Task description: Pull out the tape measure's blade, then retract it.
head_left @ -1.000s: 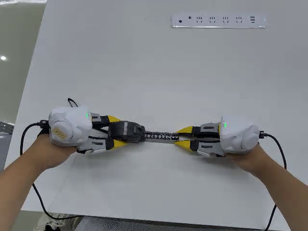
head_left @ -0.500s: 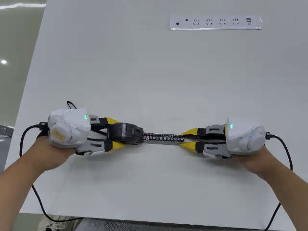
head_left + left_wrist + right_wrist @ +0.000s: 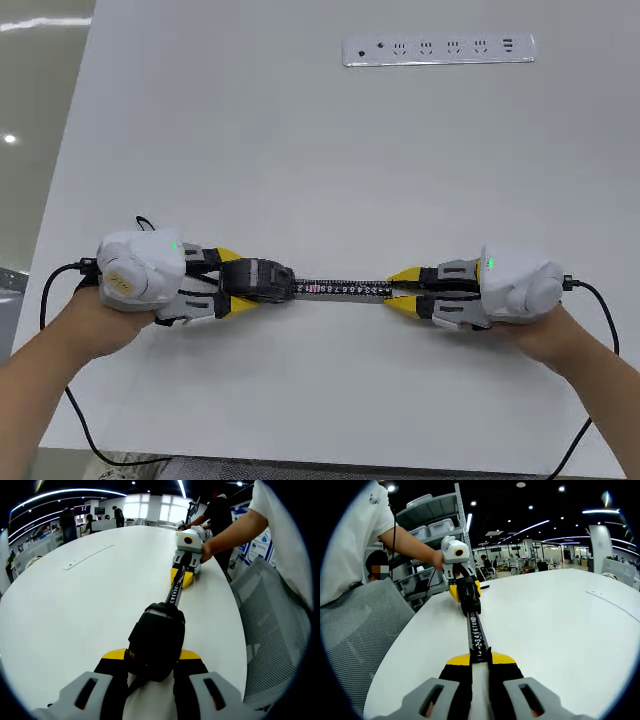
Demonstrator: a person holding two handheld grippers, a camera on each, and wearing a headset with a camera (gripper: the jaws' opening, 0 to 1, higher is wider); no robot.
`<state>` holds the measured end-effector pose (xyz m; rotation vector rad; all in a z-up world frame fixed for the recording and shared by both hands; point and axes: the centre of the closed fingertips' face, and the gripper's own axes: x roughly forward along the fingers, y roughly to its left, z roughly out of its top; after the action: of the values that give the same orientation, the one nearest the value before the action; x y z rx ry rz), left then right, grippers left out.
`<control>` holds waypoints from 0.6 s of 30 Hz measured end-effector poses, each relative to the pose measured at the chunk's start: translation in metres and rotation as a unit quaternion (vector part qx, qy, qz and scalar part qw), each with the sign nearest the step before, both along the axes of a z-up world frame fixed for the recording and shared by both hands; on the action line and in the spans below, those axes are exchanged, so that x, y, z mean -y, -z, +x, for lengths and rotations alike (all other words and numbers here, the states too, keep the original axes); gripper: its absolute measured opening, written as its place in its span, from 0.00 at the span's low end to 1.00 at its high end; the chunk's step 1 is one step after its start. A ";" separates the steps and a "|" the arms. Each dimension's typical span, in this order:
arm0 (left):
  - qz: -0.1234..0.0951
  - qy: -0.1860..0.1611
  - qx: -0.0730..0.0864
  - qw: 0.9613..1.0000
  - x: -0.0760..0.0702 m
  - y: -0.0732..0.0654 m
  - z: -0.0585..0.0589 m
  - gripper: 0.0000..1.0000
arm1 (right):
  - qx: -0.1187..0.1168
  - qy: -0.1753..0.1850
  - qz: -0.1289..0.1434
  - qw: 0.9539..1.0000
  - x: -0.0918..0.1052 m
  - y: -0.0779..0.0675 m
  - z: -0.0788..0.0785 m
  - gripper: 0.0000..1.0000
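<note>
Head view: clamps the tape measure case (image 3: 262, 280) in the left gripper (image 3: 243, 280) over the counter (image 3: 300, 150), pinches the blade (image 3: 340, 289) with the right gripper (image 3: 397, 289). Left gripper view: hugs the case tightly. Right gripper view: bites the blade's end. Could whip back on a slipped pinch.

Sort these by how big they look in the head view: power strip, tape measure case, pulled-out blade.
Largest to smallest:
power strip
tape measure case
blade
The power strip lies farthest away yet looks biggest.
</note>
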<state>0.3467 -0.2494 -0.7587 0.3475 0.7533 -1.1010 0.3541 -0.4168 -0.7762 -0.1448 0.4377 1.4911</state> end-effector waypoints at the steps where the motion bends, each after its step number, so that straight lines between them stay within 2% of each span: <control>1: 0.000 0.000 0.000 1.000 0.000 0.000 0.000 0.31 | -0.001 0.001 0.000 1.000 0.002 0.000 0.000 0.09; 18: 0.003 -0.001 -0.002 1.000 0.000 0.000 0.000 0.31 | -0.008 0.012 0.000 1.000 0.020 0.002 0.002 0.09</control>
<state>0.3466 -0.2490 -0.7587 0.3495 0.7598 -1.0989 0.3563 -0.4369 -0.7778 -0.1282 0.4510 1.4701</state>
